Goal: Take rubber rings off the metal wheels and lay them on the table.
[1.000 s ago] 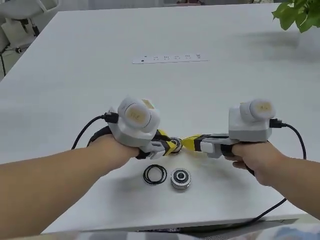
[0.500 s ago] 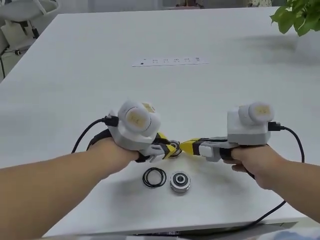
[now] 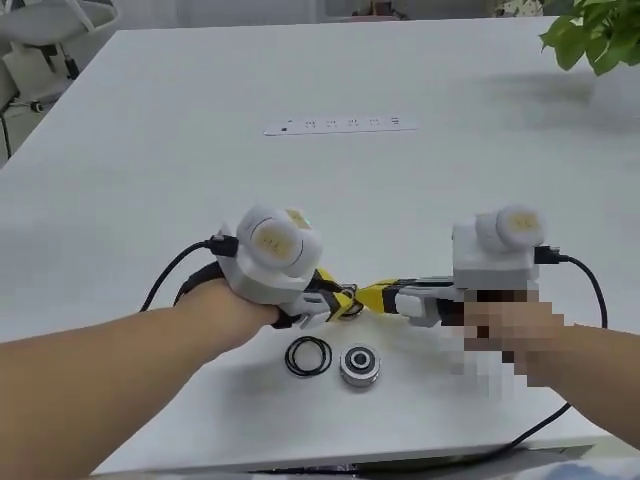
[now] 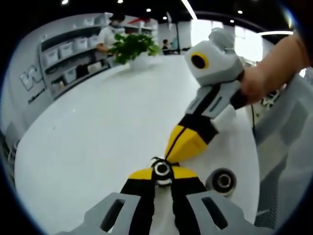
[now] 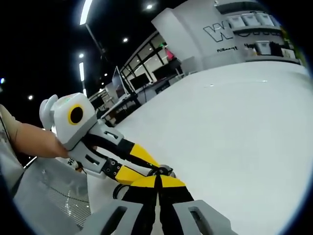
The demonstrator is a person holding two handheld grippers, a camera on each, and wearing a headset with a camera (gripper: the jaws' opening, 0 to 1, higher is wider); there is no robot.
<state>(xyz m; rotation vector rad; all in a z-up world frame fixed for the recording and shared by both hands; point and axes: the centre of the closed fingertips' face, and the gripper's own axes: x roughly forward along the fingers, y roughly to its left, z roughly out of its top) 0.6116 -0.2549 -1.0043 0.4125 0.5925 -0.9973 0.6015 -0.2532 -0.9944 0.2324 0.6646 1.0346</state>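
Lying between the opposed tips, the metal wheel [image 4: 161, 170] is pinched by the left tongs [image 3: 336, 298] and met from the right by the pressed-together right tongs [image 3: 377, 292]; rubber rings [image 3: 309, 355] and a second wheel [image 3: 360, 362] are laid nearer on the tabletop [image 3: 450, 150].

From nine o'clock the left tool [image 3: 343, 300] clamped a small metal wheel [image 4: 162, 171]; from three o'clock the right tool [image 3: 378, 292], jaws closed, met it tip to tip.
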